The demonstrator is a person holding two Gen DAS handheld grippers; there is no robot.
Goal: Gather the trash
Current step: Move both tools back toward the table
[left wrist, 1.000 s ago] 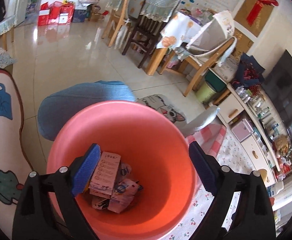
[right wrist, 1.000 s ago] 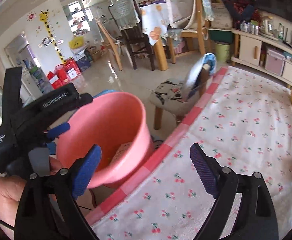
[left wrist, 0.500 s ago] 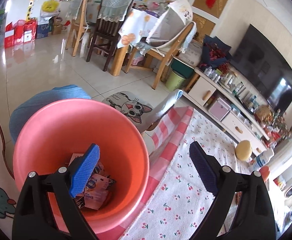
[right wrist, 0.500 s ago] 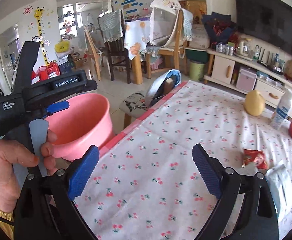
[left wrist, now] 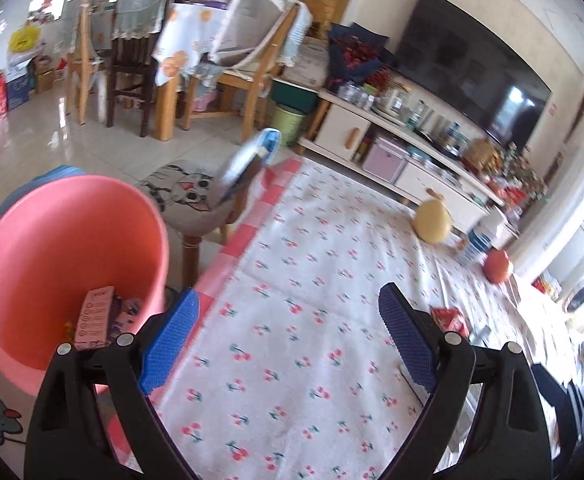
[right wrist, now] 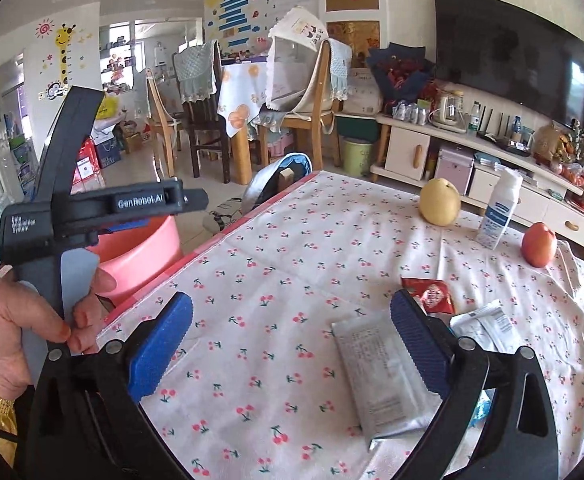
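Pink bin (left wrist: 68, 264), frame left, holds some wrappers; silver packet (right wrist: 384, 376), red wrapper (right wrist: 432, 290) remain on table. Left gripper (left wrist: 288, 340) wide, empty; right gripper (right wrist: 292, 344) opening, empty.

Bright daylight floods from the right, the left wrist view motion-blurred, both bent and dark-cornered at the edges.

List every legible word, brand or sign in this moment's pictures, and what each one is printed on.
"GenRobot.AI": on the crossbar of the left tongs, seen in the right wrist view.
"Data Acquisition System": on the same device's black body, small but readable.
Wall poster: Chinese characters, too distorted to read.
Silver packet on the table: fine print, too small.
White bottle: blue label, blurred.
Red wrapper: print unreadable.
Pink slip in the pink bucket: blurred.
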